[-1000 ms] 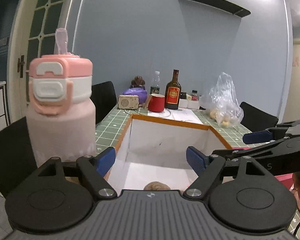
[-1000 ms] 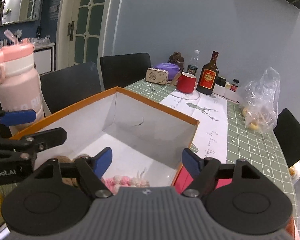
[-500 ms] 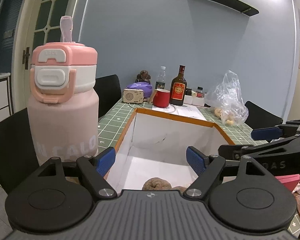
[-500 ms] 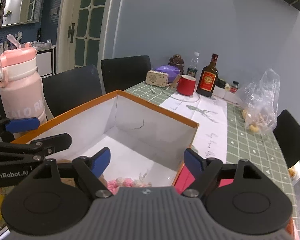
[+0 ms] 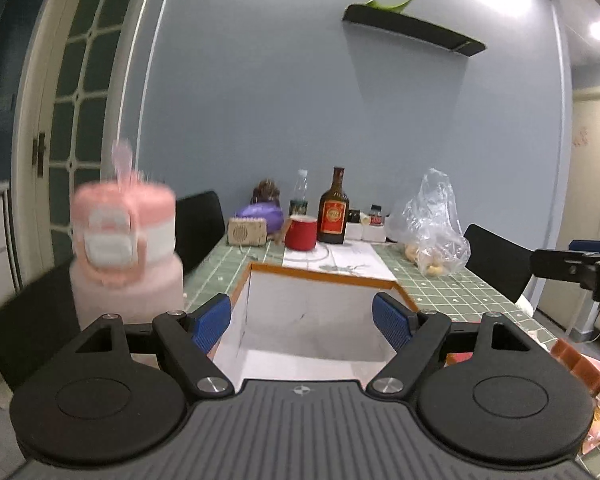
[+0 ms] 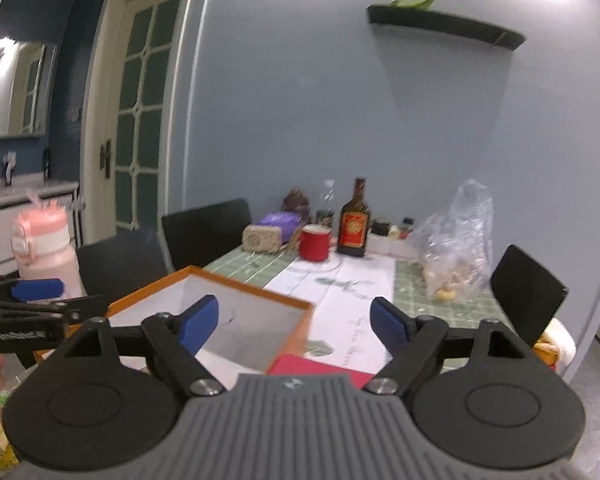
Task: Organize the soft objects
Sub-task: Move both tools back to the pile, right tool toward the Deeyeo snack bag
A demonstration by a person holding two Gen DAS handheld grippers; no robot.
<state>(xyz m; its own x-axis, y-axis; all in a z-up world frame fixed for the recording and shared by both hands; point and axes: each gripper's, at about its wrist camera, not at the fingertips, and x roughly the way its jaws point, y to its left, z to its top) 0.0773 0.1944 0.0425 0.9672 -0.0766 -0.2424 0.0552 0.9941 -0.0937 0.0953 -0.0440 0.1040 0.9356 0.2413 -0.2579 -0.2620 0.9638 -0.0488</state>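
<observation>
Nearest the left wrist camera, the left gripper (image 5: 301, 320) stands with its blue pads wide apart and nothing between them, poised over the near end of an open box (image 5: 323, 276) with an orange rim and white inner walls. The box floor that shows is bare white; any soft objects lower inside are hidden behind the gripper body. The right gripper (image 6: 294, 322) has just been opening its jaws and now holds them wide with nothing between them, sitting over the box's right corner and a red flat item (image 6: 319, 364) lying just beside the box. A blurred pink water bottle (image 5: 124, 248) with a straw lid stands left of the box. At the right edge of the left view lies a pink and orange packet (image 5: 579, 364). Farther along the green gridded table (image 5: 451, 292) are a clear plastic bag of food (image 5: 435, 228), a red mug (image 5: 300, 232), a brown glass bottle (image 5: 332, 208), a small beige radio (image 5: 247, 232) and a purple lidded container (image 5: 260, 211). Black chairs (image 5: 200, 224) flank the table, and a dark wall shelf (image 5: 411, 34) hangs on the blue wall.
</observation>
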